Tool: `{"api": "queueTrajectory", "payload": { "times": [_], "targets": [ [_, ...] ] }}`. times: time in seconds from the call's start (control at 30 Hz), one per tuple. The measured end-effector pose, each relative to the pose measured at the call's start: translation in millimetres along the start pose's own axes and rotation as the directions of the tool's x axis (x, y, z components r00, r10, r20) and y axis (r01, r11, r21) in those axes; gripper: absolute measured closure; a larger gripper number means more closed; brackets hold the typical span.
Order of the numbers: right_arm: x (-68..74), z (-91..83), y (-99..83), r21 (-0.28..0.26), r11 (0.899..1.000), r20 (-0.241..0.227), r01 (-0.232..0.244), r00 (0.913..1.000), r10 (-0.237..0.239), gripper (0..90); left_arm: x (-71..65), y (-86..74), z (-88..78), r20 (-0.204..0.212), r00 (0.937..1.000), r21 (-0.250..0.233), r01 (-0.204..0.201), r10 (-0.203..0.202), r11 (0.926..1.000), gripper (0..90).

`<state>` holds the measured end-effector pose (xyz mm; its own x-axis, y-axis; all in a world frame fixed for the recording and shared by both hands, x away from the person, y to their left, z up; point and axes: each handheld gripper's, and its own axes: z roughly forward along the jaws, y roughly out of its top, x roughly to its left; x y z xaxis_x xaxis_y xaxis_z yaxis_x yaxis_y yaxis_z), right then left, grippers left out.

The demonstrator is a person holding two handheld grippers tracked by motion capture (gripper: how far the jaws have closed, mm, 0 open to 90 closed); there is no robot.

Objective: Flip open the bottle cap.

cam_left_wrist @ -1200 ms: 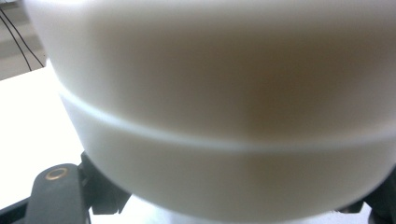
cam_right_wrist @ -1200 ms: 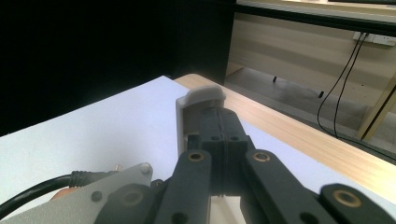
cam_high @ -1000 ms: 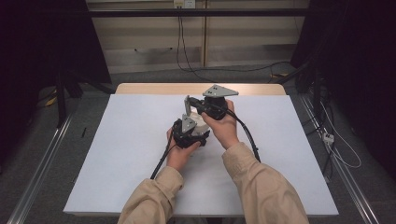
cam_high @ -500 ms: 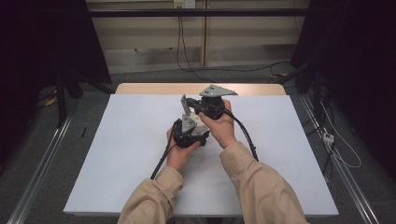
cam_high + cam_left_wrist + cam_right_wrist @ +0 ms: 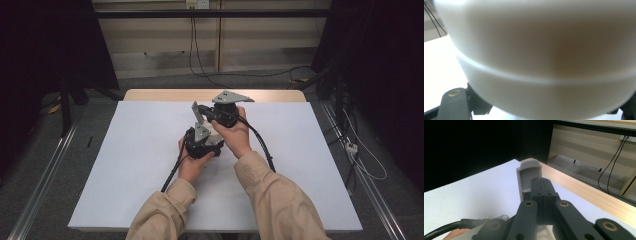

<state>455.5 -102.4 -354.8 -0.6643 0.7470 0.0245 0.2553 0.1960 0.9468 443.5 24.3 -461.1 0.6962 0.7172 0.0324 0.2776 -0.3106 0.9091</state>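
Both hands are bunched mid-bench, probably so the two parts can be worked against each other. The left gripper is clamped on a white rounded container, while the right gripper sits just above, pinched tight on a grey flat piece. Nothing's in the way, just trailing cables.

White sheet over wooden counter. Black cables down pale back wall. Grey floor with metal rails either side.
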Motion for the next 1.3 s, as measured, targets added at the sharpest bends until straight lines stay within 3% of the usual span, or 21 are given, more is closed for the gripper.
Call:
{"api": "queueTrajectory", "payload": {
  "times": [1.3],
  "targets": [
    [3.2, 16.9, 0.3, 0.049, 0.999, -0.028, 0.015, 0.9995, -0.014, 90.0, 1.0, 0.2, -0.2, -0.002, 1.0, 0.007, -0.007, 0.007, 1.0, 18.7]
  ]
}}
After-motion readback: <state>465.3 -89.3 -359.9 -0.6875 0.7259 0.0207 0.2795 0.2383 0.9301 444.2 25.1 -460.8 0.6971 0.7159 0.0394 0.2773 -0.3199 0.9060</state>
